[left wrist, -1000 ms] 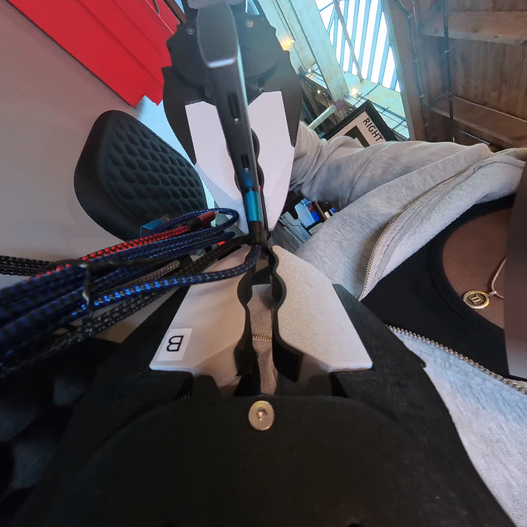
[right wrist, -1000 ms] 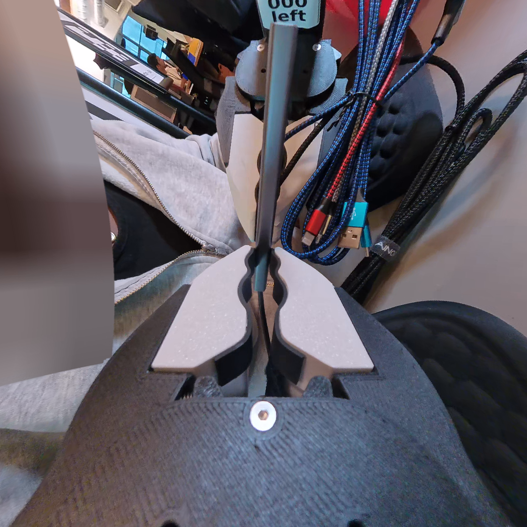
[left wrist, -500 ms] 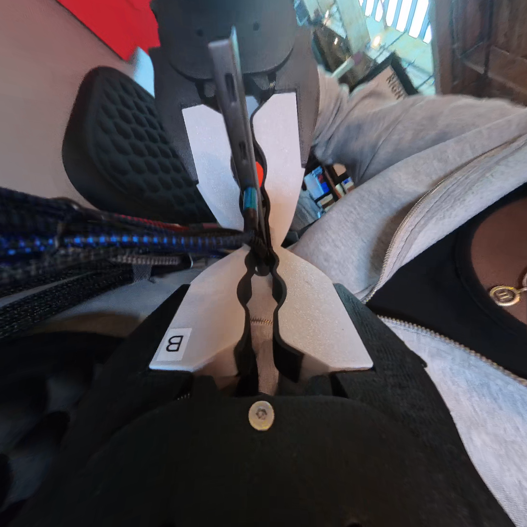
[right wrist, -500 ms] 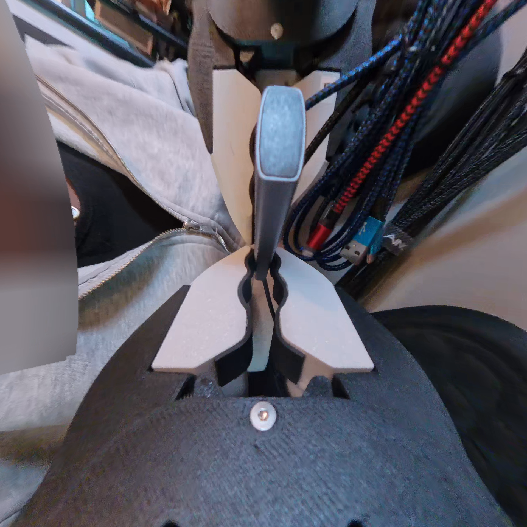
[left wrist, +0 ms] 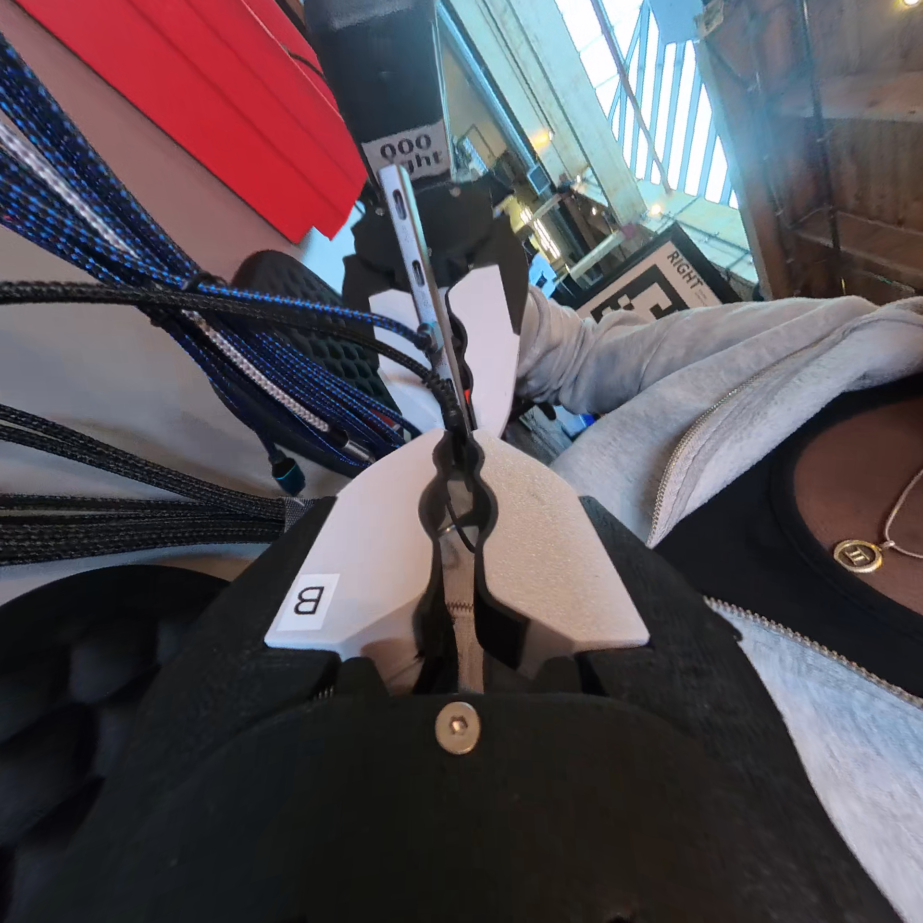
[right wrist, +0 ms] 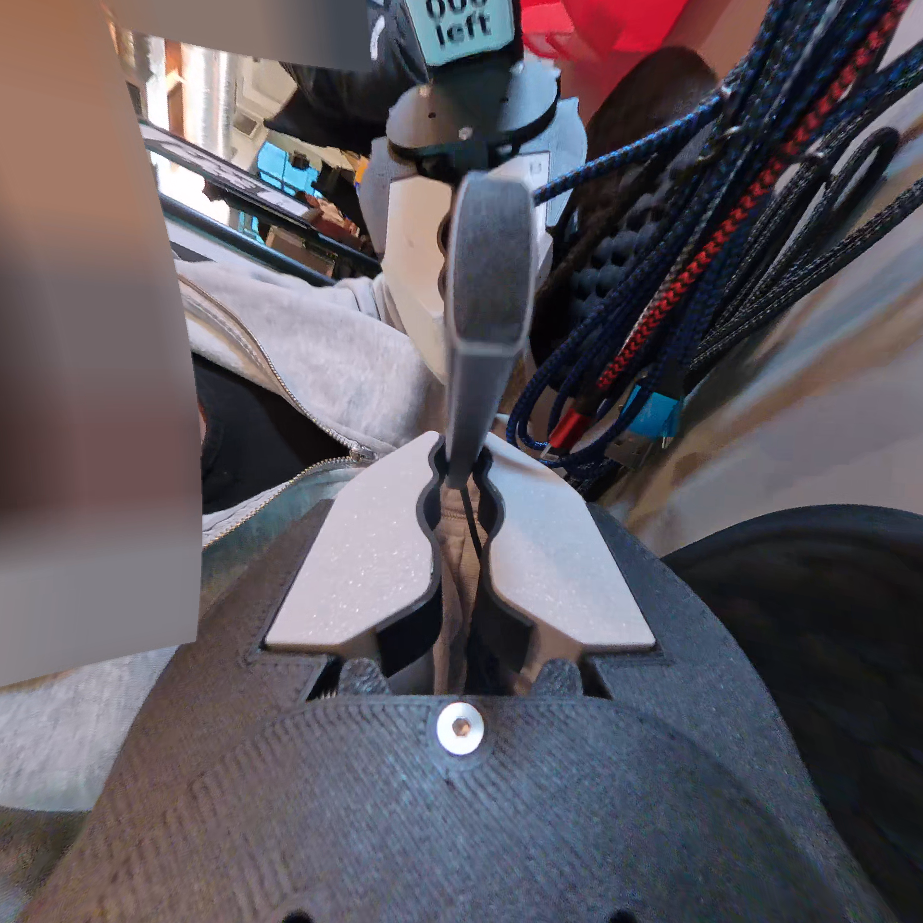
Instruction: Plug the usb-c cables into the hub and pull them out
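You are pinching the near end of the grey hub (right wrist: 487, 309) in your right tongs (right wrist: 462, 467), fingers pressed onto it so its port edge stands free for plugging. In the left wrist view that port edge is facing you as a thin strip, with your left tongs (left wrist: 457, 449) squeezed onto a black braided cable (left wrist: 399, 357) right at the hub's side. I cannot tell whether its plug is seated in a port or only touching the edge.

You are holding the two tongs nose to nose in the air before your chest, well above the desk (left wrist: 100, 379), each pointing at the other with fingertips nearly meeting. The bundle of blue and red braided cables (right wrist: 699, 279) is hanging beside the hub, loose plugs dangling, not gripped by either tool.
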